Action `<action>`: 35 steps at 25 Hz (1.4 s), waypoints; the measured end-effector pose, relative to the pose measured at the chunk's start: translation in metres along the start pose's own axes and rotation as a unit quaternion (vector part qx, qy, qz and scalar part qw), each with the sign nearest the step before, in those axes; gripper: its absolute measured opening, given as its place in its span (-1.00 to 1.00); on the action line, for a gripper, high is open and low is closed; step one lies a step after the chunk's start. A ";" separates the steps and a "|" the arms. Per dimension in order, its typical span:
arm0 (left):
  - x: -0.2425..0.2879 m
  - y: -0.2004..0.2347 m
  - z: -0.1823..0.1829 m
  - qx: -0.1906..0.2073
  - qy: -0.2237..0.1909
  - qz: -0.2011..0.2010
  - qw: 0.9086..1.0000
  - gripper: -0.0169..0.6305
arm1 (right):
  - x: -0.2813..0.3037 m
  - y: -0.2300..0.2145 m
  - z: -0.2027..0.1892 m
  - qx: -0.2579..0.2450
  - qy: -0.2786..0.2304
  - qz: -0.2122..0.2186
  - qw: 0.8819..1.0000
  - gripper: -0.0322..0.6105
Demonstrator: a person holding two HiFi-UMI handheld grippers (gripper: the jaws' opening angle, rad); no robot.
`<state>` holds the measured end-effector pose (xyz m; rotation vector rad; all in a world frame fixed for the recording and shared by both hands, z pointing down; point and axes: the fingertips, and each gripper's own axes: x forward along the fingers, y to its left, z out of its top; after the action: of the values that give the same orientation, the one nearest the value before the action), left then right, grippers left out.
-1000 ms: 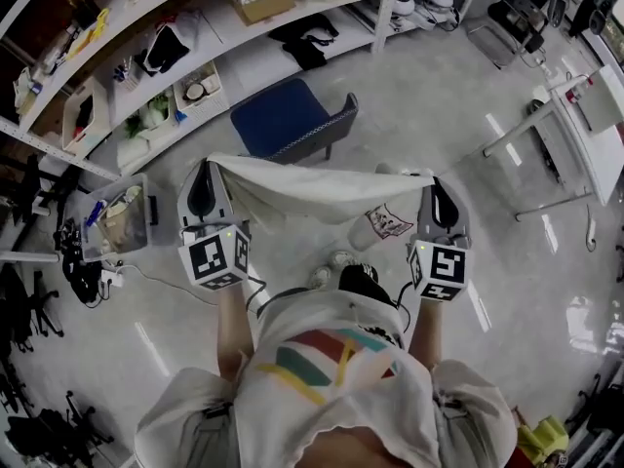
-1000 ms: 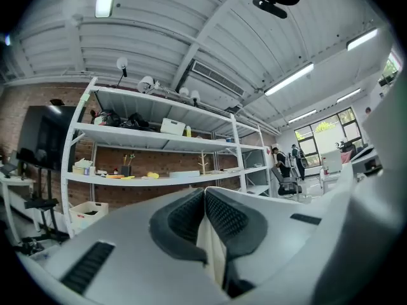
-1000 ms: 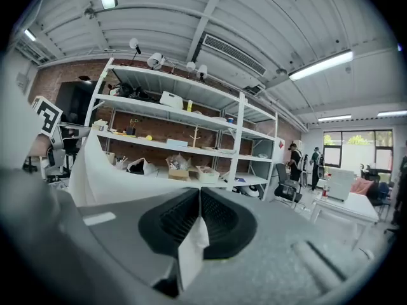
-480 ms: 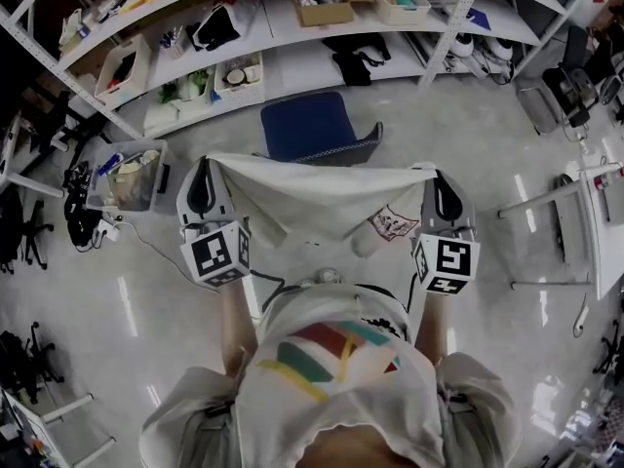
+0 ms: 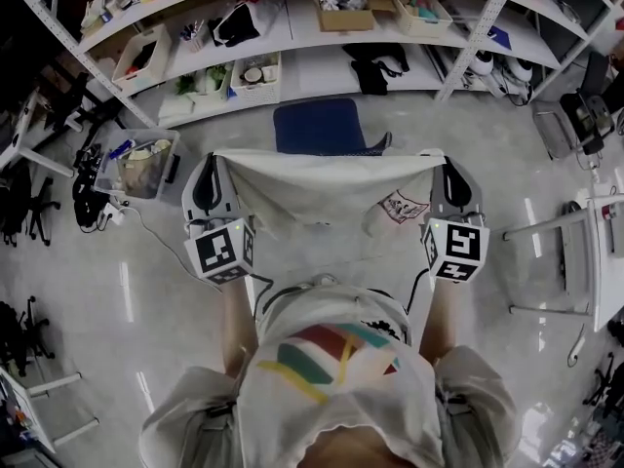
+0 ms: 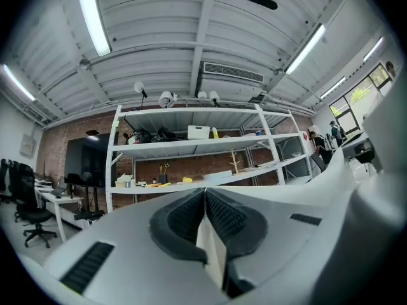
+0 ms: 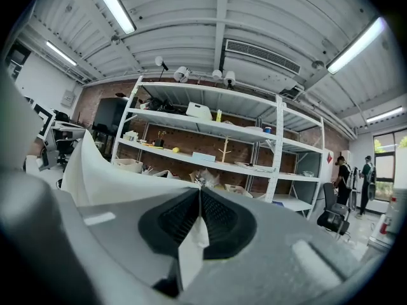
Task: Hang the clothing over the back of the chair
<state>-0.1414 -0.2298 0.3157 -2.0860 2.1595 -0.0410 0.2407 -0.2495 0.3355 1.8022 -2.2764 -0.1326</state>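
Left tool (image 5: pixel 215 164): you are clamping its jaws on one top corner of the garment (image 5: pixel 312 188), with fabric pinched between the pads.
Right tool (image 5: pixel 445 164): you are gripping the opposite top corner, the jaws closed on fabric.
Garment: you are holding it spread between both tools, its upper edge running taut and level, the rest hanging below.
Chair (image 5: pixel 317 125): it is standing on the floor (image 5: pixel 127 291) just beyond the garment, in front of the shelves (image 5: pixel 292 66).

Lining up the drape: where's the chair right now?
Head view, top centre: the blue chair stands just beyond the held-up white garment, between it and the white shelving.
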 end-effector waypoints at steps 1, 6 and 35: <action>0.000 -0.001 -0.002 0.001 0.003 0.001 1.000 -0.88 | 0.003 -0.001 0.000 -0.003 0.001 0.002 1.000 -0.86; 0.001 -0.006 -0.008 0.005 0.027 0.006 1.000 -0.88 | 0.014 -0.007 -0.002 -0.014 0.010 0.017 1.000 -0.86; 0.125 0.006 0.271 0.146 -0.191 -0.029 0.970 -0.89 | 0.081 -0.121 0.323 -0.144 -0.209 -0.001 0.967 -0.86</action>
<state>-0.1193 -0.3333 0.0368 -1.8159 1.7495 0.0322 0.2607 -0.3806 0.0074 1.7467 -2.3593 -0.8720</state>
